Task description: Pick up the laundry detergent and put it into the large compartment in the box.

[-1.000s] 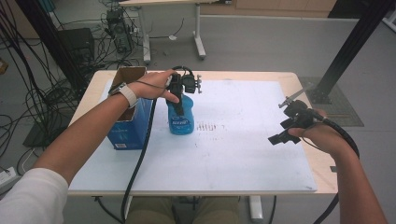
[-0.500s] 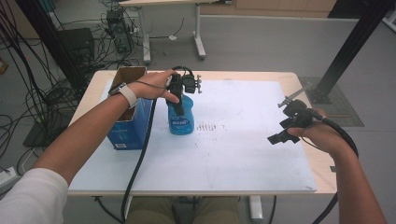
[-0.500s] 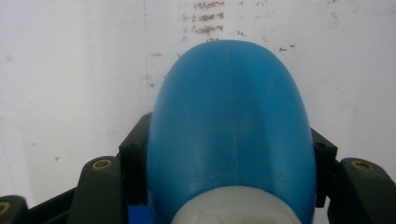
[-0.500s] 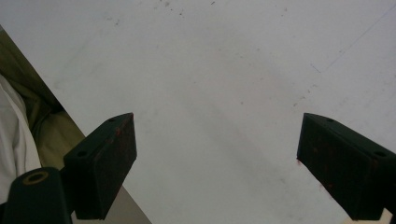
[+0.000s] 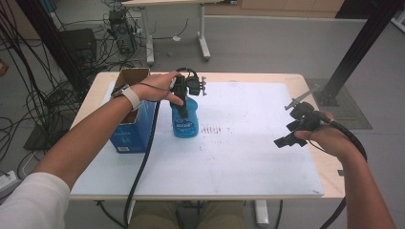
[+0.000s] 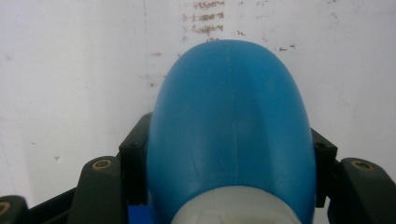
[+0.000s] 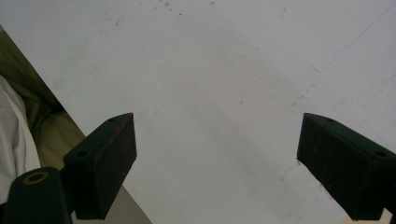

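White sheeting covers the table [image 5: 248, 162], which spans the middle of the high view, faint brown marks near its centre. At centre left a blue cardboard box [image 5: 133, 129] stands with its flaps open (the left forearm crosses over it). Just right of the box the blue bottle [image 5: 185, 119] stands upright on the sheet, and the left gripper [image 5: 184, 98] comes down over its top, jaws clenched on the bottle's two sides; in the left gripper view the blue shoulder [image 6: 231, 126] sits between them. At the right edge the right gripper [image 5: 292, 133] hangs above the sheet, probably not touching it, jaws spread wide with nothing between them.
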`<move>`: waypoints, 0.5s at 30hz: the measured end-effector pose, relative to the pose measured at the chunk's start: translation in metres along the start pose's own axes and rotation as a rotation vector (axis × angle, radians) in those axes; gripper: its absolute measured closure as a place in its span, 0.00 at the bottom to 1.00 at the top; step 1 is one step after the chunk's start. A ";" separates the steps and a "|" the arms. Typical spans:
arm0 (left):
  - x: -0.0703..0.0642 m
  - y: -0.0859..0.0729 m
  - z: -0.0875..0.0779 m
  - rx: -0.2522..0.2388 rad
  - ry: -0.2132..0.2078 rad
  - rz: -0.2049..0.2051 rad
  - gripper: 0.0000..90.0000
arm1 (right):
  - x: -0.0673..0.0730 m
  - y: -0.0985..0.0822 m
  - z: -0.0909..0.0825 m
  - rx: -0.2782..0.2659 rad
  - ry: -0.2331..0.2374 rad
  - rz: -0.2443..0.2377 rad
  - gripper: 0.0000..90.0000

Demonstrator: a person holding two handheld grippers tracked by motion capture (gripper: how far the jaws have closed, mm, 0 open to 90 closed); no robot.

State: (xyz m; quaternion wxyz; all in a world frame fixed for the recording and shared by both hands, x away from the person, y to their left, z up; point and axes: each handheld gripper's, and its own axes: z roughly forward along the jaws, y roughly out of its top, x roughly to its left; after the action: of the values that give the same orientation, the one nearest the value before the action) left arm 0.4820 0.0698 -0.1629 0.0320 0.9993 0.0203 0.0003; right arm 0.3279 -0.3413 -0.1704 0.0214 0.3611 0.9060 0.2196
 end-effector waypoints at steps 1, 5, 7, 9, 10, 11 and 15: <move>0.000 0.000 0.000 0.000 0.000 0.000 0.42 | 0.000 0.000 0.000 -0.002 0.000 0.001 0.13; 0.000 0.000 0.000 0.001 0.001 0.002 0.42 | 0.000 -0.001 -0.001 -0.003 -0.001 0.001 0.13; 0.000 0.000 0.000 0.000 0.000 0.000 0.42 | 0.000 -0.002 -0.001 -0.003 0.000 0.003 0.13; 0.000 -0.001 0.000 -0.003 -0.001 -0.002 0.42 | 0.000 -0.002 -0.001 -0.003 -0.001 0.002 0.13; 0.000 -0.001 0.000 -0.004 -0.001 -0.003 0.42 | 0.000 -0.002 -0.001 -0.003 -0.002 0.003 0.13; 0.000 -0.001 0.000 -0.005 -0.002 -0.006 0.42 | 0.001 -0.002 -0.002 -0.003 -0.003 0.004 0.13; 0.001 -0.003 -0.001 -0.014 0.001 -0.032 0.42 | 0.001 -0.004 -0.003 -0.007 -0.005 0.000 0.13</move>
State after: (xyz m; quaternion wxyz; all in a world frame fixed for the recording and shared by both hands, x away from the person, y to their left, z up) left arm 0.4832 0.0733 -0.1624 0.0392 0.9986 0.0364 0.0006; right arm 0.3243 -0.3443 -0.1691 0.0247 0.3614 0.9053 0.2217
